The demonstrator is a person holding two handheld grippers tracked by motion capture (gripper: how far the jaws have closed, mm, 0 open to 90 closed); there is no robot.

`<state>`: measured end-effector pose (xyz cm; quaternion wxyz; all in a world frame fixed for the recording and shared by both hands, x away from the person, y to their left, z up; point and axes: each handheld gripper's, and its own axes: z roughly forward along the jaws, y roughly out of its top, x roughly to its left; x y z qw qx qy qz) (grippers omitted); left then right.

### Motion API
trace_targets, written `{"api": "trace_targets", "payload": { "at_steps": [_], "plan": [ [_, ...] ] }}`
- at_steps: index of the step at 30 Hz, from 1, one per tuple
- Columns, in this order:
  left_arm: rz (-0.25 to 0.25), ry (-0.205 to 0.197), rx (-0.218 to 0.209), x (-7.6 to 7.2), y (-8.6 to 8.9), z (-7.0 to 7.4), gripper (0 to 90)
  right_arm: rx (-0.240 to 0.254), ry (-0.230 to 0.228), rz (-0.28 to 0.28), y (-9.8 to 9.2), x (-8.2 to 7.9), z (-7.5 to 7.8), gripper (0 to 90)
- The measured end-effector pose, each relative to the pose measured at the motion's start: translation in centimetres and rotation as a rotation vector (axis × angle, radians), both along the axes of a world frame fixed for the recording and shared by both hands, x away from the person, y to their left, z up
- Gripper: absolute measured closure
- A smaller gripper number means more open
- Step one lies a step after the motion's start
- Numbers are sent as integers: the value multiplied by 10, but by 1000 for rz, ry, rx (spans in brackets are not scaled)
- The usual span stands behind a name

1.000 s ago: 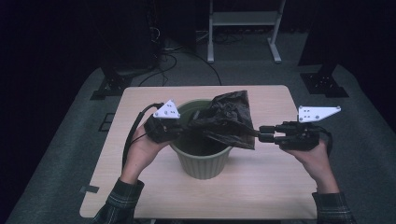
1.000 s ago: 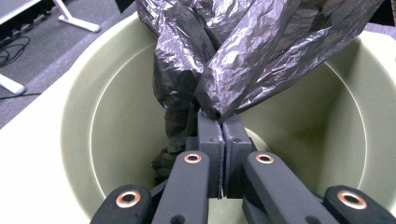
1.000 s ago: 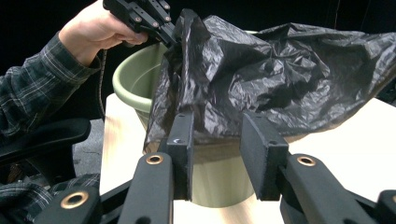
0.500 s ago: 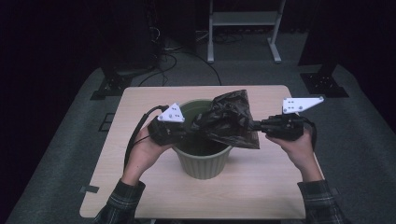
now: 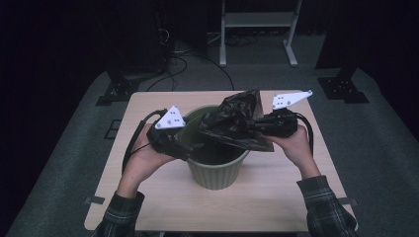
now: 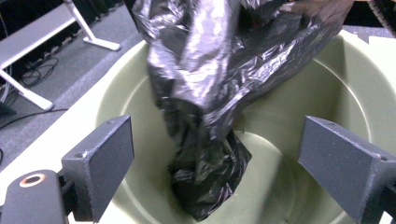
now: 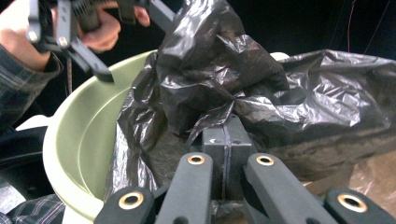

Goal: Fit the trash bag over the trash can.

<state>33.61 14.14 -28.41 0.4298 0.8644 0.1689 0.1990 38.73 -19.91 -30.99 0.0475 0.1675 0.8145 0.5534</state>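
A pale green bin stands mid-table. A crumpled black plastic bag lies over its right rim and hangs down inside. My left gripper is at the bin's left rim; its jaws have just been opening and now stand wide apart, with the bag hanging between them and touching neither pad. My right gripper comes in from the right, its fingertips shut on a fold of the bag above the rim.
The wooden table has bare room in front of and to both sides of the bin. Beyond it are dark floor, cables and a white metal stand.
My right gripper has moved left from beside the bag and shut on it. My left gripper has stayed at the left rim.
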Motion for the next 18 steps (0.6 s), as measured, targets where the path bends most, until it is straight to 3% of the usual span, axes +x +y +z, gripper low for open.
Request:
{"api": "trace_targets", "payload": {
  "at_steps": [5, 11, 15, 18],
  "plan": [
    [1, -54, -39, 0, 0, 16, 144, -1, 2, 6, 2, 0, 0, 900],
    [-61, -99, -65, 13, -26, 34, 331, -4, 5, 15, 3, 0, -1, 900],
    [-111, -86, -51, 24, -52, 37, 413, 0, 3, 19, 2, -2, 0, 900],
    [-129, -65, -6, 33, -67, 31, 507, 4, 1, 24, 0, -3, 1, 900]
  ]
}}
